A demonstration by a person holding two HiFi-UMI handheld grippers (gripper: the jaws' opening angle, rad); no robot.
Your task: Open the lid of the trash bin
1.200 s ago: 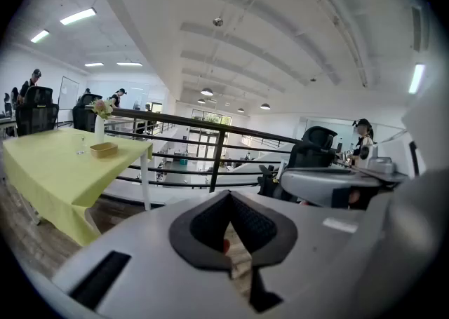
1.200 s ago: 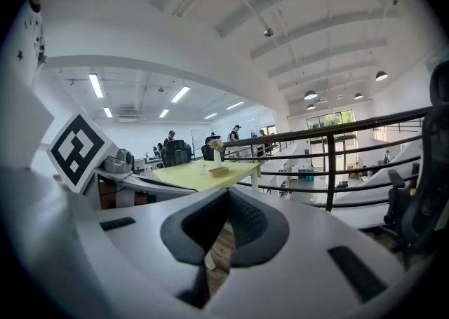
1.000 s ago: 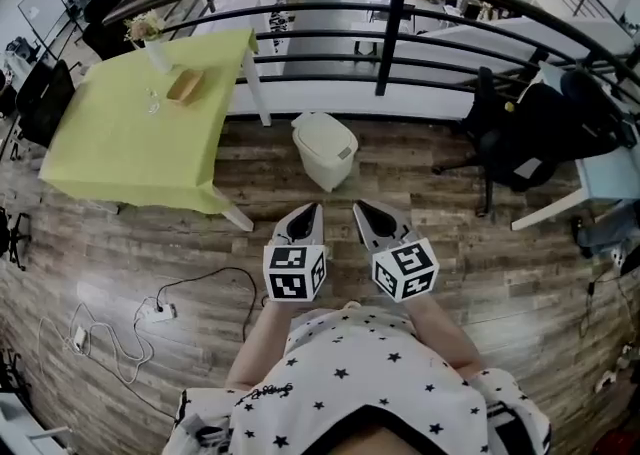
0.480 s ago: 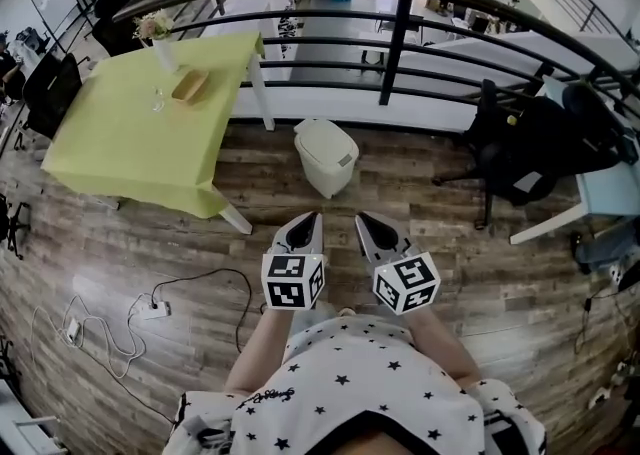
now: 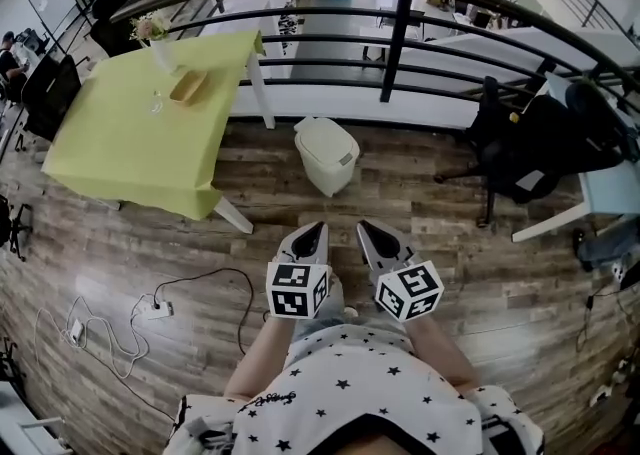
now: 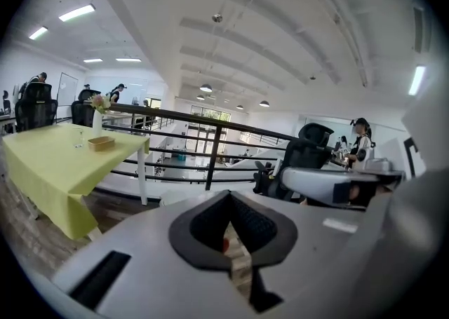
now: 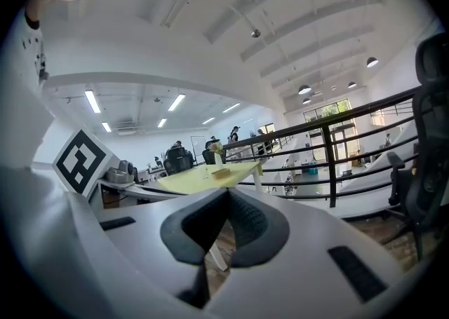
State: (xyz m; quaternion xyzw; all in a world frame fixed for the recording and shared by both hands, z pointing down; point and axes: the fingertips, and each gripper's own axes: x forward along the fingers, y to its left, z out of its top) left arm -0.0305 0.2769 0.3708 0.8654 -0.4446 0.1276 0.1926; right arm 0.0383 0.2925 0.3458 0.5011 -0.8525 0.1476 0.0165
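Observation:
A white trash bin (image 5: pixel 327 151) with its lid down stands on the wooden floor just in front of the railing, seen in the head view. My left gripper (image 5: pixel 314 230) and right gripper (image 5: pixel 364 229) are held side by side close to my body. They point toward the bin and are well short of it. Both are shut with nothing between the jaws. In the left gripper view the jaws (image 6: pixel 229 195) meet at the tip, and likewise in the right gripper view (image 7: pixel 226 193).
A table with a yellow-green cloth (image 5: pixel 130 128) stands left of the bin, carrying a vase and a small tray. A black railing (image 5: pixel 398 35) runs behind it. A black office chair (image 5: pixel 520 148) is at the right. A power strip and cables (image 5: pixel 155 311) lie at the lower left.
Both grippers have drifted slightly down the head view, toward my body. They stay shut, and the bin and its lid have not moved.

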